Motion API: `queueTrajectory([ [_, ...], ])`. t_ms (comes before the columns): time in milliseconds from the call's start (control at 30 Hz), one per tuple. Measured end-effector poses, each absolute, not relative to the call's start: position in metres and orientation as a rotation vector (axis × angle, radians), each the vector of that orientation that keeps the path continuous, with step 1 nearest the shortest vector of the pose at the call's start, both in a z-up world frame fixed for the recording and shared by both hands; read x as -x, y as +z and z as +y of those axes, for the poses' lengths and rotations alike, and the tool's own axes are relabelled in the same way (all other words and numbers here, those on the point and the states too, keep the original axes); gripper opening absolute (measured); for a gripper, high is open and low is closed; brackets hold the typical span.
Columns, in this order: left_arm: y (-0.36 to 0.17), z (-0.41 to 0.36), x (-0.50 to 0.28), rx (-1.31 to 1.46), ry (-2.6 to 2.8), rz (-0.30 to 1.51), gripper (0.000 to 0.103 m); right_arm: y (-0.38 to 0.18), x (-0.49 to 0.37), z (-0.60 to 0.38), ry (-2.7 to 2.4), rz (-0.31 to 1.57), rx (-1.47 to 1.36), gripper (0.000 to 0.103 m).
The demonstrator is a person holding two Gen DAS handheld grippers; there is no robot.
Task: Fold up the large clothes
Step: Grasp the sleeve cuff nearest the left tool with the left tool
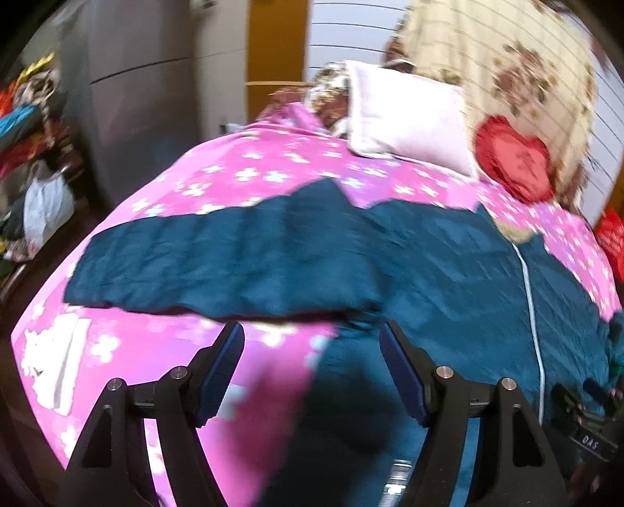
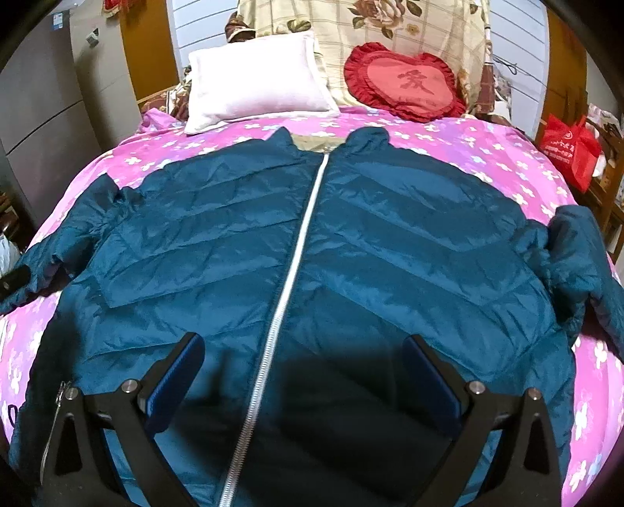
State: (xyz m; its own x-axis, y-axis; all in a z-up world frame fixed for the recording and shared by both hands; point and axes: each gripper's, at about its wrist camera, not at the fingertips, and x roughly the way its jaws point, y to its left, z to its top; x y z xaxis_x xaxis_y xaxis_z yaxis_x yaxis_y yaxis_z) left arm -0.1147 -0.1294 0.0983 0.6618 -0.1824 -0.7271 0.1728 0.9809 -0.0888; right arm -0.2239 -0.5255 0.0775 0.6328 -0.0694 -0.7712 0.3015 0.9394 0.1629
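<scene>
Nearest, the right hand-held gripper hangs with jaws wide apart, empty, over the teal quilted puffer jacket, spread zipped on the pink flowered bedsheet. Only the left view shows the left hand-held gripper, equally spread, empty, by one outstretched sleeve. Beyond: a red heart-shaped ruffled cushion.

A bed fills most of the room, covered by a pink sheet printed with pale flowers. At its head lie a white pillow, a red heart-shaped cushion and a folded cream quilt with roses. Behind them is a white panelled wall with wooden trim. A grey cabinet stands to the left (its doors shut). A red bag sits to the right, and a heap of bright clutter lies beside the bed.
</scene>
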Motion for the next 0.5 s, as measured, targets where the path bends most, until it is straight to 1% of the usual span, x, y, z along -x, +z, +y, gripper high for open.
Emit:
queueTrajectory([
  [167, 0.1, -0.048, 0.083, 0.124, -0.056, 0.827, 0.051, 0.077, 0.223, -0.52, -0.2, 0.864, -0.29, 0.103],
  [400, 0.072, 0.064, 0.035, 0.286, 0.197, 0.824, 0.051, 0.078, 0.222, -0.505, -0.168, 0.865, -0.285, 0.103],
  [500, 0.06, 0.09, 0.021, 0.325, 0.261, 0.835, 0.051, 0.079, 0.22, -0.498, -0.162, 0.866, -0.269, 0.103],
])
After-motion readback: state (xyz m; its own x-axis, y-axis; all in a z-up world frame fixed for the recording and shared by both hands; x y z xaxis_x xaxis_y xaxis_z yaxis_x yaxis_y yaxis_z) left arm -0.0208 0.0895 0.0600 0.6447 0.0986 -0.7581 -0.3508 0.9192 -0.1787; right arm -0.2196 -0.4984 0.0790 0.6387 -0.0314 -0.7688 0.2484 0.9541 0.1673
